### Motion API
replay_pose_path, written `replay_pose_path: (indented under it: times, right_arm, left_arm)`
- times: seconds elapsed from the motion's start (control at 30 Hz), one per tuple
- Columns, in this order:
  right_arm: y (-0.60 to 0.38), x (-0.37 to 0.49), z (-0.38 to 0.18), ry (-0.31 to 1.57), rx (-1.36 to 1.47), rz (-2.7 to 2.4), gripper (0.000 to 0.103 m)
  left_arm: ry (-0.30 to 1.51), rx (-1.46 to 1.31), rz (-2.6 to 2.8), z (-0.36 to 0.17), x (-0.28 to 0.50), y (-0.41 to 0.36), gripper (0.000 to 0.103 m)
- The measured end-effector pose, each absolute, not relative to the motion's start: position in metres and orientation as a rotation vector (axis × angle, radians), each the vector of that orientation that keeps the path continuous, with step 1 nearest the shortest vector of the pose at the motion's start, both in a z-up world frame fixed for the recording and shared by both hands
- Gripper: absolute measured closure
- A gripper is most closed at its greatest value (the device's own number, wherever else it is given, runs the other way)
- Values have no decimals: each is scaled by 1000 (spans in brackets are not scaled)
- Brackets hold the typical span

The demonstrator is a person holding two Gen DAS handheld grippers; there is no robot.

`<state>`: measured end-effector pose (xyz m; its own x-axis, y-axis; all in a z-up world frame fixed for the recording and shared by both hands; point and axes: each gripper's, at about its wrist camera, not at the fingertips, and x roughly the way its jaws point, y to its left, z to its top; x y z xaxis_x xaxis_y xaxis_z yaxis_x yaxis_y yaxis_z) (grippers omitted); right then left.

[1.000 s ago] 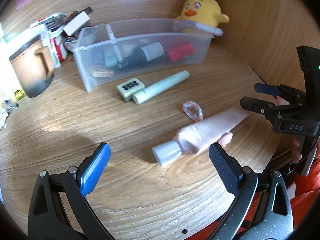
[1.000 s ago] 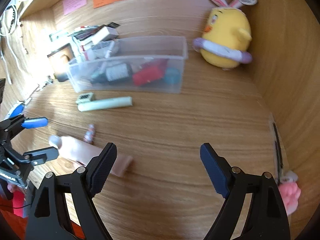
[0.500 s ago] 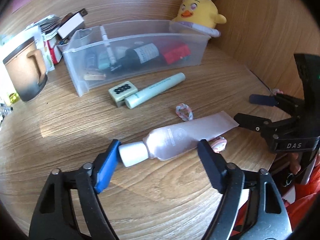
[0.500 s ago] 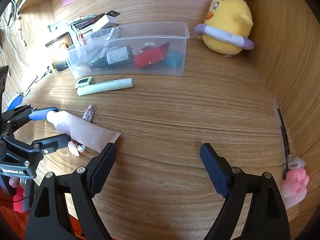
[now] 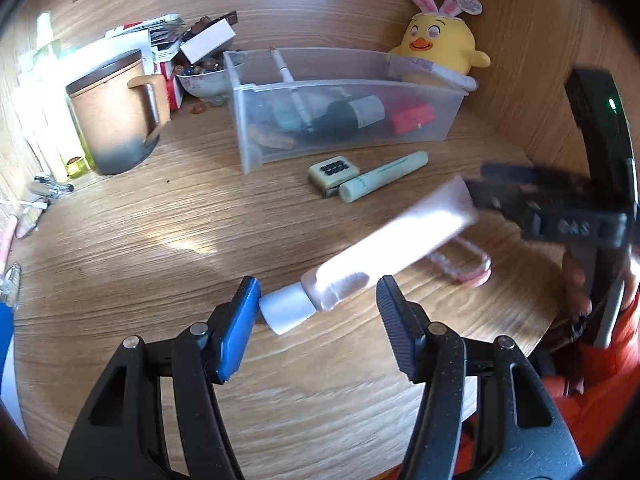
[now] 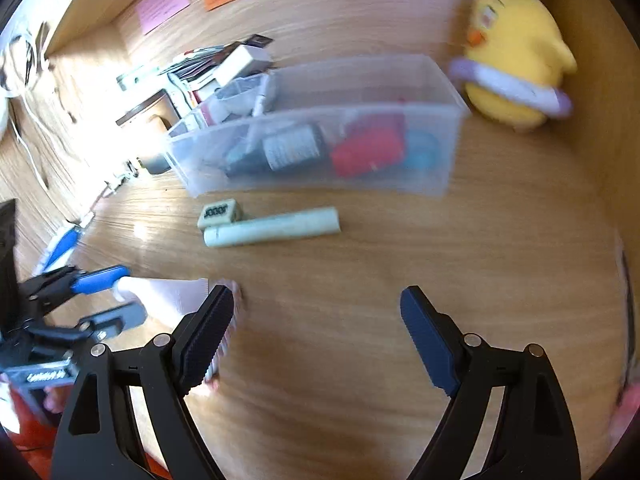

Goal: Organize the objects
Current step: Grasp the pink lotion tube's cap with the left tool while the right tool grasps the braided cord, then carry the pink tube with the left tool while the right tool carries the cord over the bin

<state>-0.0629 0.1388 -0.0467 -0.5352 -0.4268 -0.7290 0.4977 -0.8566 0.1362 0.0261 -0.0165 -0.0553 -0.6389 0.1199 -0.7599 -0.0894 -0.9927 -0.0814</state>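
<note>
- Step in hand, as judged: picking up the pink tube [image 5: 384, 248] with the left gripper [image 5: 316, 292], one more loose item bound for the clear bin [image 5: 344, 148].
- Left jaws: just been closing, with the tube between them. Blue pad against the white cap at nine o'clock, black pad hard by the tube's shoulder at three. Reads as a pinch from both sides, though how firm cannot be told.
- Tube's place: low centre of the left wrist view, cap toward seven o'clock, crimped tail running off toward two o'clock. Blurred along its length and lying across a pink-and-white hair tie [image 5: 460, 268]; whether lifted clear of the wooden desk [image 5: 160, 280] cannot be told.
- Right gripper [image 6: 316, 300]: wide open, nothing between the pads, over bare desk. In the left view, a blurred shape at three o'clock, just beyond the tube's tail.
- Bin at twelve o'clock from the left gripper, already holding a dark bottle, a red item and a pen. A mint tube [image 5: 384, 176] and a small dotted case [image 5: 334, 170] lie just in front of its near wall, outside it.
- Next move, as judged: firm up the squeeze, lift, carry toward twelve o'clock over the near wall, then open above a free stretch of the bin.
- Caution — gripped near the cap end only, so the long tail may swing or slip; worth keeping the lift slow and the tail clear of the right gripper.
</note>
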Motion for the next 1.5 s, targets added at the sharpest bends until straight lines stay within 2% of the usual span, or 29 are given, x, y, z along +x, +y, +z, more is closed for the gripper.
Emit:
replay_pose_path:
  times: [0.27,0.37,0.43,0.47,0.63,0.77,0.93,0.97,1.0,1.03,1.1,1.2,1.27,1.3,1.5]
  right_arm:
    - [133,-72,-40,207,1052,-2440,19]
    - [148,-75,-40,164,1078,-2466,19]
    - [157,-75,-41,122,1099,-2444,19]
    - [159,-73,-41,110,1102,-2435,19]
    - [161,-46,-39,110,1058,-2374,19]
    - [148,-23,-41,152,1025,-2302,19]
    - [126,-6,-58,217,1035,-2232,20]
    - [124,-5,-61,225,1036,-2232,25]
    - [121,-4,-65,235,1039,-2230,33]
    - [119,-1,-67,256,1014,-2252,37]
    - [115,1,-70,298,989,-2284,58]
    - [115,-4,-71,269,994,-2273,84]
    - [117,-12,-71,230,1009,-2279,86]
    - [118,-16,-72,220,1012,-2300,86]
    - [126,-21,-64,176,1000,-2344,86]
  left_arm:
    - [-1,-1297,2751,-57,26,-26,43]
    - [12,-1298,2747,-56,19,-28,42]
    - [30,-1292,2740,-55,14,-27,37]
    - [26,-1294,2734,-56,11,-27,34]
    - [-67,-1301,2699,-65,4,-27,34]
    - [-58,-1283,2745,-66,12,-23,41]
    - [-39,-1272,2788,-65,23,-21,60]
    - [-47,-1271,2791,-64,25,-21,65]
    - [-55,-1272,2793,-64,26,-22,66]
    - [-67,-1271,2794,-63,28,-23,67]
    - [-63,-1260,2798,-62,30,-22,68]
    - [-44,-1237,2798,-61,32,-17,72]
    - [-43,-1226,2786,-61,33,-14,76]
    - [-42,-1222,2782,-61,33,-12,82]
    - [-27,-1207,2774,-62,33,-8,83]
